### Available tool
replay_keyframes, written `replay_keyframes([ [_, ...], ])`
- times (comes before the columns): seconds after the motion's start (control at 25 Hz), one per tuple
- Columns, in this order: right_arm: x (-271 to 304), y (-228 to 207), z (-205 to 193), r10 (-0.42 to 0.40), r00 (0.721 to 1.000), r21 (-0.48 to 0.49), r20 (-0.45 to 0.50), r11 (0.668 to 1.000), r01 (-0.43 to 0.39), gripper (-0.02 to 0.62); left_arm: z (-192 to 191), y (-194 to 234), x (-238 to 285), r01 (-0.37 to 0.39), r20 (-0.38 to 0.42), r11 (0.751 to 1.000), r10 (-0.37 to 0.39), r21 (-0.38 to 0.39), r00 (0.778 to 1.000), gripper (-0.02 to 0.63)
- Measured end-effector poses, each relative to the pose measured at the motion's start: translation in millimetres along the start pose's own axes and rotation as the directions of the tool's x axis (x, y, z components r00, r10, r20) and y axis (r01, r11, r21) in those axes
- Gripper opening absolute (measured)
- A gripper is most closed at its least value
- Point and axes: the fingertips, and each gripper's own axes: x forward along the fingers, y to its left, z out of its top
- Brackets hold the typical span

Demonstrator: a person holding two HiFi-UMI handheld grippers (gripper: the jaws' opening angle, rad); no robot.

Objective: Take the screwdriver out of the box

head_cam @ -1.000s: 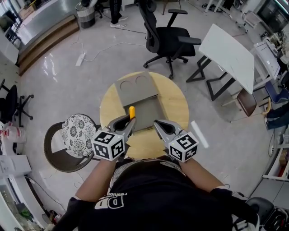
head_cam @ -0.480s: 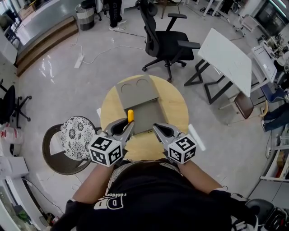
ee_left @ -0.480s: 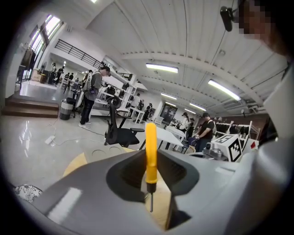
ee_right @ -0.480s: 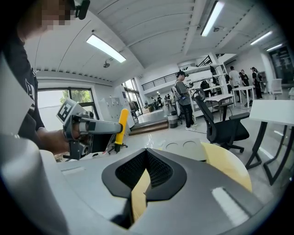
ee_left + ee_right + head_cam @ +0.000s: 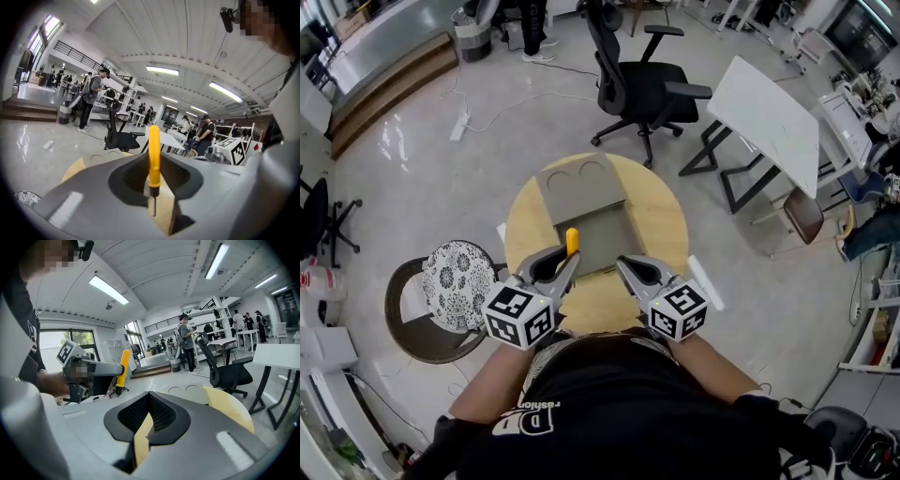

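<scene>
A yellow-handled screwdriver (image 5: 573,238) stands upright in my left gripper (image 5: 571,255), handle up and thin shaft pointing down; the jaws are shut on the lower handle (image 5: 153,159). It hangs over the near left edge of the open grey box (image 5: 605,234), whose lid (image 5: 581,180) lies flat behind it on the round wooden table (image 5: 666,220). My right gripper (image 5: 622,262) hovers at the box's near right edge, jaws shut with nothing between them (image 5: 149,397). The right gripper view also shows the screwdriver (image 5: 123,364) held off to its left.
A black office chair (image 5: 642,80) stands beyond the table and a white tilted desk (image 5: 773,112) to the right. A patterned round seat (image 5: 457,277) sits close at the table's left. People stand far off in the hall.
The left gripper has tilted slightly with the screwdriver still in it. The right gripper has stayed where it was.
</scene>
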Motion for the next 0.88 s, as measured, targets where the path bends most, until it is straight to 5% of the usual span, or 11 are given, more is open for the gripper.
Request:
replay_keyframes([
  [0.88, -1, 12, -3, 0.012, 1.000, -0.009, -0.008, 1.000, -0.012, 0.000, 0, -6, -7, -0.003, 0.000, 1.000, 0.003, 0.017, 1.000, 0.135],
])
